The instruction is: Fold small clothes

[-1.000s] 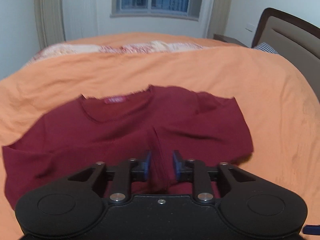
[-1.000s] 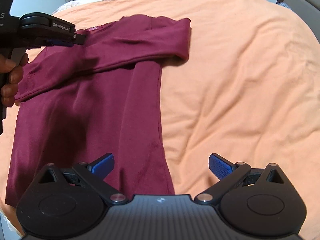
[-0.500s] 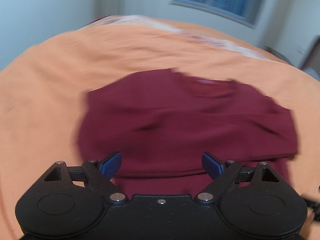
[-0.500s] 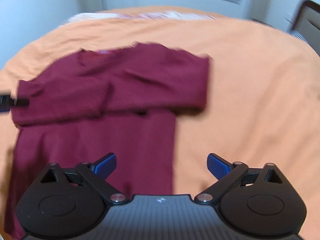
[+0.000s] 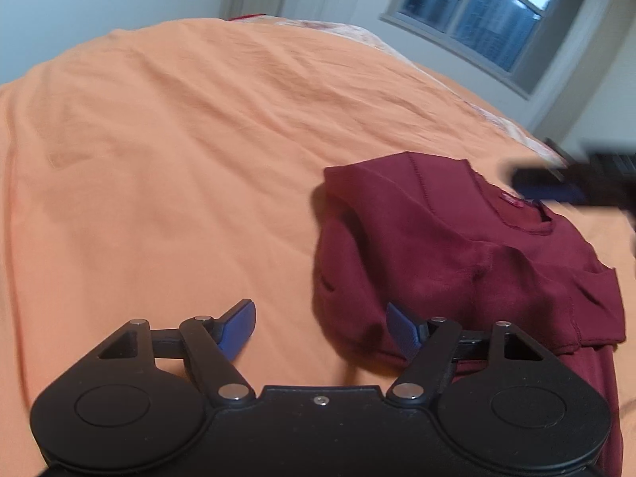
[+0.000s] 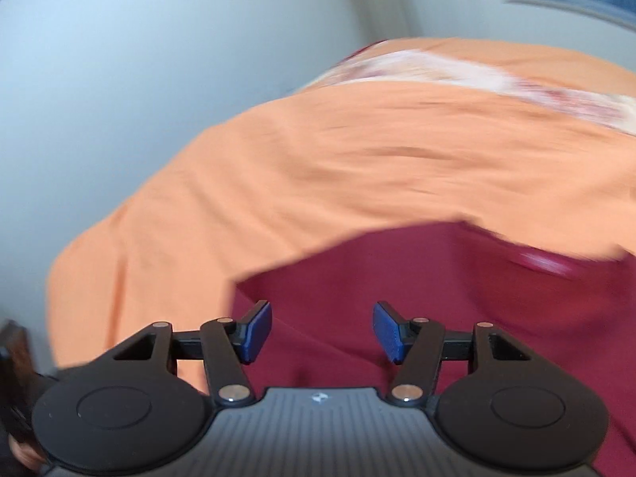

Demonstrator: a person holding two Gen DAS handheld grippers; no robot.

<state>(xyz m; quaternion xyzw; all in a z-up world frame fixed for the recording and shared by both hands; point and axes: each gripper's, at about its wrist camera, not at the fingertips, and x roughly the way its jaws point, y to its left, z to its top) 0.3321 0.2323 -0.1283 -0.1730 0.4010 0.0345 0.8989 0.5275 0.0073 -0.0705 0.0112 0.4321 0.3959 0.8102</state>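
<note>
The maroon shirt (image 5: pixel 457 262) lies on the orange bedspread (image 5: pixel 179 151), its sleeves folded in over the chest, neckline and small pink label facing away from the left tongs. Seen from the left tongs (image 5: pixel 321 328), the shirt sits ahead and to the right, its near folded edge right at the right-hand blue pad; whether pad and cloth touch, hard to say. Those jaws stand wide apart, nothing between them but bare bedspread. Beyond the shirt's collar, at the far right, a blurred dark shape pokes into view, too smeared to identify.

Over to the right tongs (image 6: pixel 322 332): jaws spread wide too, gripping nothing, both blue pads hovering over the maroon shirt (image 6: pixel 437 298), which fills the area ahead and to the right. The cloth's edge runs diagonally just past the left pad. This view is blurred. Farther out, the orange bedspread (image 6: pixel 318 159) rises to a pale floral strip (image 6: pixel 477 79) along the far edge, with a plain wall (image 6: pixel 139 59) and a window (image 5: pixel 477 12) behind.
</note>
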